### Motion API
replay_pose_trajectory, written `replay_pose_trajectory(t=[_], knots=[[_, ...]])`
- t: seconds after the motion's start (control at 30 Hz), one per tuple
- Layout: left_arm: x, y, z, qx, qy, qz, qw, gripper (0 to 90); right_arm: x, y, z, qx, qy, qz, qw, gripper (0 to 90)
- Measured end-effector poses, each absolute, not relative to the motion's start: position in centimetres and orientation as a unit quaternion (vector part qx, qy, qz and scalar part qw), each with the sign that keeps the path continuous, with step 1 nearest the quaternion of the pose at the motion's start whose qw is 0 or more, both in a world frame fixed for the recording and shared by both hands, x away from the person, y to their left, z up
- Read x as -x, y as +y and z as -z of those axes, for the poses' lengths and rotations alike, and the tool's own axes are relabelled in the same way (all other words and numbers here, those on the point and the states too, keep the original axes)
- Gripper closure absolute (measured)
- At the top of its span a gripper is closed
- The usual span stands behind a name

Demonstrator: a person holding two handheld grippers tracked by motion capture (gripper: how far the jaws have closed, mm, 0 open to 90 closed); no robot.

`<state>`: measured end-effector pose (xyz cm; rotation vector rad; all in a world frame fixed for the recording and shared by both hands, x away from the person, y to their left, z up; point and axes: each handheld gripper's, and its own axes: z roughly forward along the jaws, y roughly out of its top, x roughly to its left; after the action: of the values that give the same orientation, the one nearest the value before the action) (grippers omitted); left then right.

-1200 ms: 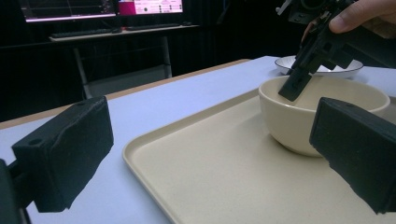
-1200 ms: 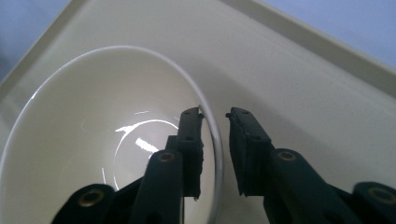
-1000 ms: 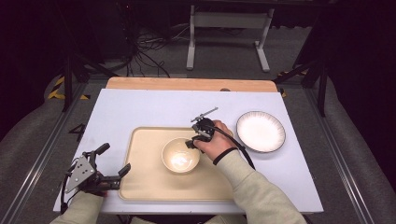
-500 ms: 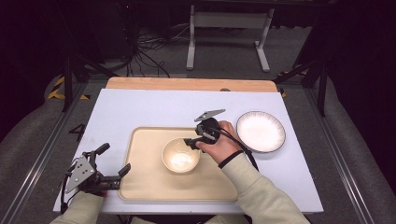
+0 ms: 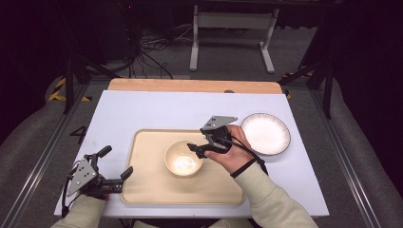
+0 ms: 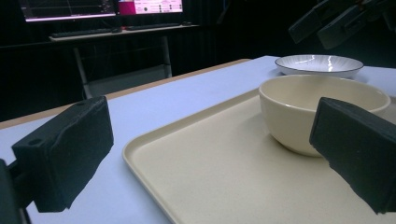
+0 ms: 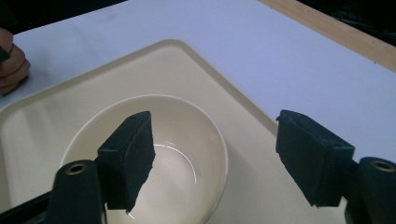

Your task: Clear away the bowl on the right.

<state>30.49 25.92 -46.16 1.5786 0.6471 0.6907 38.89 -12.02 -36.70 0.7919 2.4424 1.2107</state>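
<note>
Jaws of the right hand-held gripper (image 7: 215,156) hang spread (holding nothing) above the cream bowl (image 7: 187,144).

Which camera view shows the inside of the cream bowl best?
The right gripper view: it looks down into the cream bowl, showing its bare, glossy bottom. The high view shows the bowl whole but small on the tray. The left gripper view gives only its outer wall and rim.

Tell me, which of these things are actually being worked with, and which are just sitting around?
In use: cream bowl, beige tray under it, right gripper open over the bowl's rim.
Idle: white plate beside the tray, left gripper open at the tray's corner.
</note>
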Motion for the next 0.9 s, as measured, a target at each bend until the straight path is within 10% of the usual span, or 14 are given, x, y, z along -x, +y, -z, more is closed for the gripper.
replay_pose_trajectory(t=[0.9], knots=[[-30.5,25.9,46.2,-0.683,0.281,-0.298,0.604,0.1,-37.2,-16.6,36.3,-0.24,0.809,-0.513,0.159,27.6]])
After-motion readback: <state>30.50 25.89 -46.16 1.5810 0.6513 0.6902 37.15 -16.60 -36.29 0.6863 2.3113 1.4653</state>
